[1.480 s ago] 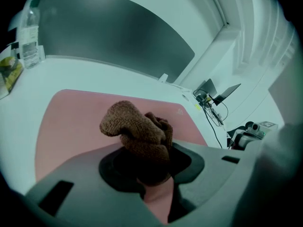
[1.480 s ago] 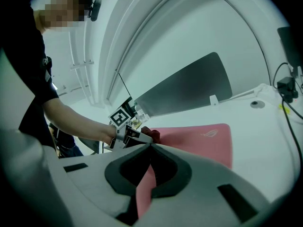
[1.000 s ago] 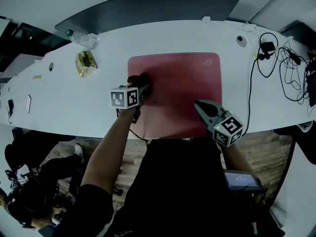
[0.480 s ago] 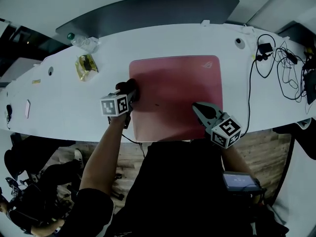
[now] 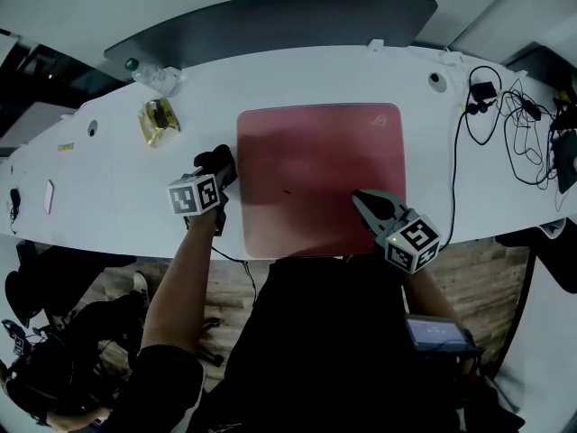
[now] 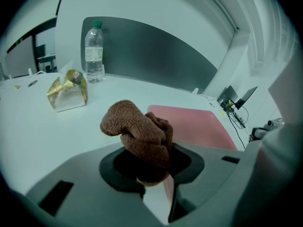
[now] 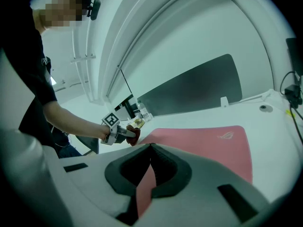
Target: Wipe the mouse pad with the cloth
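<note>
here, nubby cloth (image 6: 138,135) in left tool (image 6: 152,178)

One pink rectangular mouse pad (image 5: 320,174), one brown knitted cloth (image 6: 139,134), one clear plastic water bottle (image 6: 93,53) (green cap), one crumpled gold foil packet (image 6: 67,91) and one white tabletop (image 5: 108,179). Two grippers: the left gripper (image 5: 219,165) and the right gripper (image 5: 363,203).

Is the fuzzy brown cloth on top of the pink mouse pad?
No, the fuzzy brown cloth in the left hand-held gripper is beside the pink rectangular mouse pad, over the white table.
</note>
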